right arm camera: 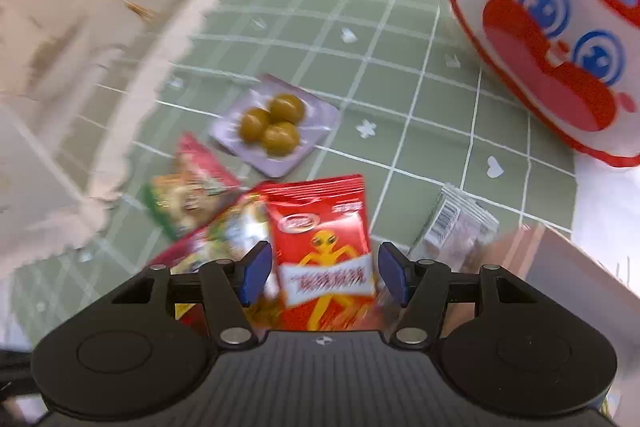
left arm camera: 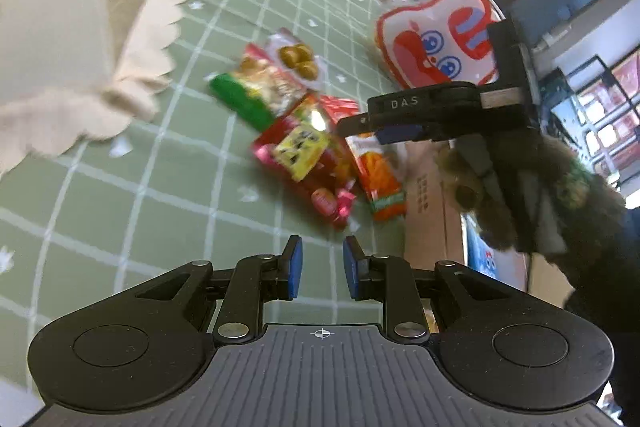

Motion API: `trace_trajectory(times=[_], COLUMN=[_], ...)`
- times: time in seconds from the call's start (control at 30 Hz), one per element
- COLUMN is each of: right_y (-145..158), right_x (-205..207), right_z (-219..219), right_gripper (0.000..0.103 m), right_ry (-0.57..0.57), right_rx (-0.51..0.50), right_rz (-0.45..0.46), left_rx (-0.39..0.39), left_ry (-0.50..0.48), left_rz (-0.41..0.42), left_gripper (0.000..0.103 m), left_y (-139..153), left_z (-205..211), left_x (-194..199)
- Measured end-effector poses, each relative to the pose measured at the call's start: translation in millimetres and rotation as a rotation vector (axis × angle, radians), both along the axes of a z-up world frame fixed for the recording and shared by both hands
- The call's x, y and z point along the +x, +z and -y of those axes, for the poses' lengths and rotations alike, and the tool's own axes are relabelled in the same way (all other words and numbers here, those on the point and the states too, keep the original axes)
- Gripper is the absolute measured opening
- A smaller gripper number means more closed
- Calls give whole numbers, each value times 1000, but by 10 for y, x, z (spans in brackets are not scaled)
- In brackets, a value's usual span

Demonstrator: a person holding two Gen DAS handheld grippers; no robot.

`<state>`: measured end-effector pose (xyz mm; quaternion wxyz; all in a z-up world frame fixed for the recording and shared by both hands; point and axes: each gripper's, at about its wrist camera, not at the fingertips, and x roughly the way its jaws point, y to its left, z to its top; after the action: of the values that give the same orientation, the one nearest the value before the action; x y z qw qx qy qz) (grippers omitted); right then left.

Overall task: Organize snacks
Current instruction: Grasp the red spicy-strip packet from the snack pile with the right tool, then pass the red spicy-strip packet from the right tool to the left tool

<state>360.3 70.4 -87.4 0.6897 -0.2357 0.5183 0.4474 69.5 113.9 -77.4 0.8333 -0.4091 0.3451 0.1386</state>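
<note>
Right gripper (right arm camera: 322, 273) spread wide, straddling red snack packet (right arm camera: 320, 223) on green checked cloth (right arm camera: 400, 67). Olive pack (right arm camera: 276, 125) at 11 o'clock, big cartoon bag (right arm camera: 560, 39) at 2 o'clock. Left gripper (left arm camera: 322, 269) parted slightly, empty; snack pile (left arm camera: 304, 143) at 12 o'clock.

Snack packets heaped flat together — red alien packet (right arm camera: 324, 239) topmost, clear packet of green olives (right arm camera: 274, 125) just beyond
</note>
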Motion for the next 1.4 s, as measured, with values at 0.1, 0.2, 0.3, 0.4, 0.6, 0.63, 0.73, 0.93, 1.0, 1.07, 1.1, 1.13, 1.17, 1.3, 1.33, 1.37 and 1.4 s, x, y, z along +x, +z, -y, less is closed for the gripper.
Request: trace_trajectory(times=[0.1, 0.2, 0.3, 0.4, 0.6, 0.63, 0.73, 0.93, 1.0, 1.07, 1.1, 1.13, 1.17, 1.3, 1.33, 1.37, 1.4], right_y=[-1, 50, 138, 207, 151, 145, 185, 433, 452, 426, 406, 361, 315, 125, 83, 35, -5], right_x=[-63, -177, -343, -558, -1122, -1187, -1347, -1588, -1627, -1649, -1647, -1643, -1633, -1653, -1670, -1676, -1695], right_z=[-28, 17, 175, 405, 975, 1060, 1319, 1972, 2178, 2382, 2469, 2555, 2622, 2861, 2899, 2934, 2953], right_gripper=[51, 46, 45, 45, 51, 53, 55, 55, 56, 59, 59, 59, 59, 59, 59, 59, 59], right_ry=[12, -12, -78, -162, -349, -355, -356, -327, -333, -343, -345, -345, -342, -327, -323, -319, -317], right_rx=[-1, -1, 22, 63, 140, 161, 212, 228, 206, 182, 170, 153, 140, 126, 129, 132, 132], right_rz=[0, -33, -101, -226, -354, -348, -265, 65, 167, 241, 263, 282, 291, 321, 331, 343, 348], left_rx=[-28, -41, -42, -34, -16, -8, 44, 220, 312, 438, 487, 527, 543, 573, 564, 549, 536], left_ry=[24, 27, -1, -61, -205, -219, -234, -255, -285, -306, -312, -320, -327, -348, -357, -359, -359], left_rz=[-1, -22, -32, -27, 10, 5, -35, -90, -115, -160, -189, -226, -250, -305, -301, -293, -285], left_gripper=[25, 25, 25, 25, 25, 25, 25, 25, 26, 28, 28, 28, 28, 34, 42, 47, 54], left_y=[-68, -130, -139, -106, 5, 15, 33, 126, 149, 133, 106, 66, 26, -61, -65, -69, -73], left_z=[-97, -167, -220, -219, -72, -38, 82, 474, 679, 924, 1018, 1112, 1165, 1316, 1334, 1337, 1343], left_x=[-205, -315, -397, -446, -480, -474, -436, -196, -78, 63, 128, 201, 243, 370, 389, 405, 419])
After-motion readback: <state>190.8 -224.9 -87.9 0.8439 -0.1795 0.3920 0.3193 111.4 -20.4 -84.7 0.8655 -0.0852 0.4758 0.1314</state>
